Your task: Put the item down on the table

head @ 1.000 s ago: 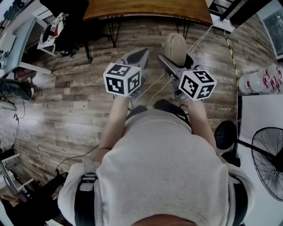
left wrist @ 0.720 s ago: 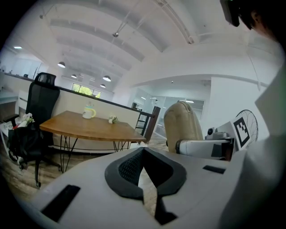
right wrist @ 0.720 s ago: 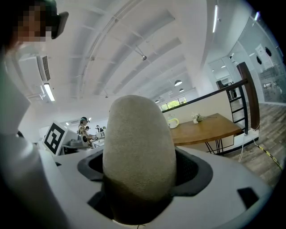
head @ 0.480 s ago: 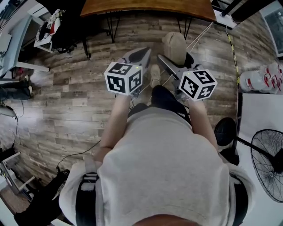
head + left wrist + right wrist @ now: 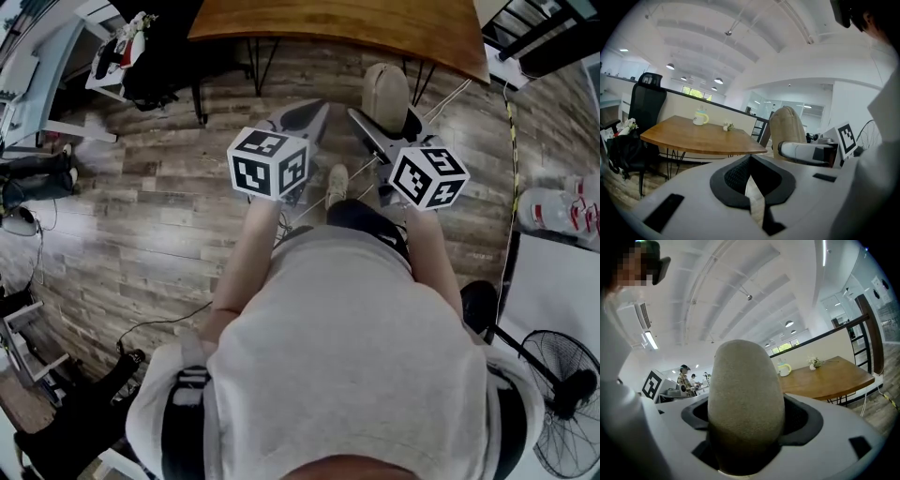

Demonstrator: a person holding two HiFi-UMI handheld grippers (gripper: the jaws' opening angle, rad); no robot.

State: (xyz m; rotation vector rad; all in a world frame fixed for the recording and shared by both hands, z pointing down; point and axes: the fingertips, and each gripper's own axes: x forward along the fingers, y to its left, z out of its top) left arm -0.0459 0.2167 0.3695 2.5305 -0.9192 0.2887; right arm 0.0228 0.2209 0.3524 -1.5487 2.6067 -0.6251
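- A plank floor is seen under both grippers and all around them.
- A wooden table is set ahead of the two grippers, beyond their tips; its top lies in front of the left gripper and a little to its left, and it is seen ahead and to the right of the right gripper.
- A black chair is placed far to the left of the left gripper, beside the table.
- A fan is stood on the floor behind the right gripper and well off to its right.
- The left gripper is held above the floor, short of the table; its jaws are brought together at the tips and nothing is caught between them.
- The right gripper is held just beside the left one, to its right, and its jaws are clamped on the item.
- The item, a beige rounded lump, is stood up between the right gripper's jaws, above the floor and not yet on the table; it is also seen to the right of the left gripper.
- A mug is set on the table top, well ahead of both grippers.
- A small bunch of flowers is placed near the mug, to its right.
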